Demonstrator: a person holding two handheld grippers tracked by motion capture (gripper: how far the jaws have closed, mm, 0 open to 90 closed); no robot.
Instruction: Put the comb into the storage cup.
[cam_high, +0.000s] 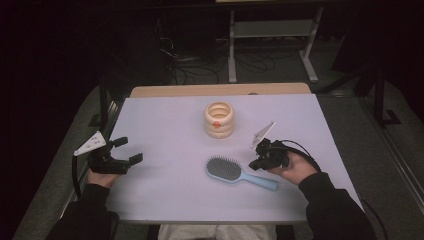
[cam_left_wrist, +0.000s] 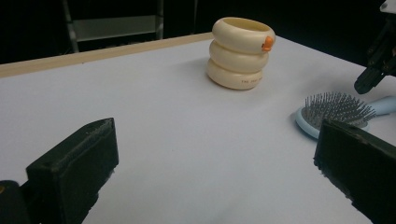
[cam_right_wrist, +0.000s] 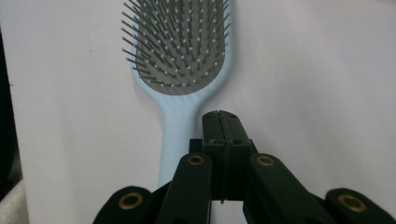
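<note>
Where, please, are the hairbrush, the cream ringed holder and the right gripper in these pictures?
hairbrush (cam_high: 223, 168), high view, on its bristle pad.
cream ringed holder (cam_left_wrist: 239, 58), left gripper view, on its middle ring.
right gripper (cam_right_wrist: 223, 122), right gripper view, on its closed tips.

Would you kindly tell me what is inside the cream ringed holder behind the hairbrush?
The cream ringed holder stands upright with its mouth open. In the high view only a shallow stretch of its pale inner wall shows; nothing sticks out above the rim. The bottom is hidden by its own wall, so contents cannot be told.

Light-blue plastic hairbrush (cam_right_wrist: 180, 70): smooth matt handle, grey cushion, thin metal-looking pins. Cream three-ringed plastic holder (cam_left_wrist: 240, 51): smooth, slightly glossy. Pale lilac tabletop (cam_high: 165, 150): smooth, matt. Black right claw (cam_right_wrist: 225, 135): matt plastic.
</note>
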